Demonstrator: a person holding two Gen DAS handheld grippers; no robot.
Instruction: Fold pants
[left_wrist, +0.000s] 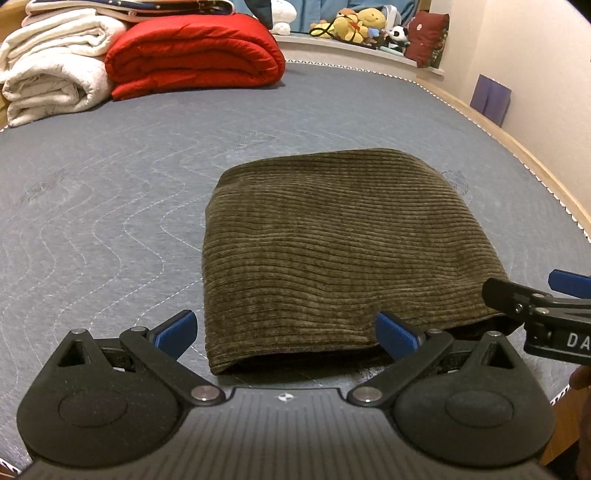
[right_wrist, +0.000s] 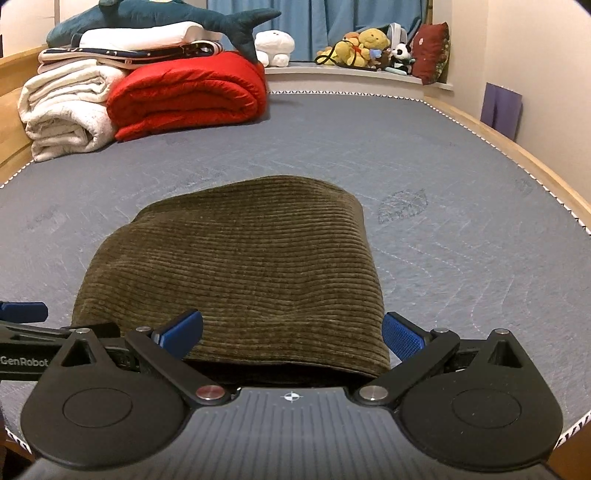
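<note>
The wide grey quilted mattress (right_wrist: 424, 155) carries the folded olive-brown corduroy pants (right_wrist: 236, 269) near its front edge. Just before the pants' near edge, the left gripper (left_wrist: 286, 332) and right gripper (right_wrist: 291, 332) hover, jaws spread apart, holding nothing.

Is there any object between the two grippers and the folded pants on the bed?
Nothing visible. The left gripper and right gripper are both open at the near edge of the pants. The red quilt lies far behind.
</note>
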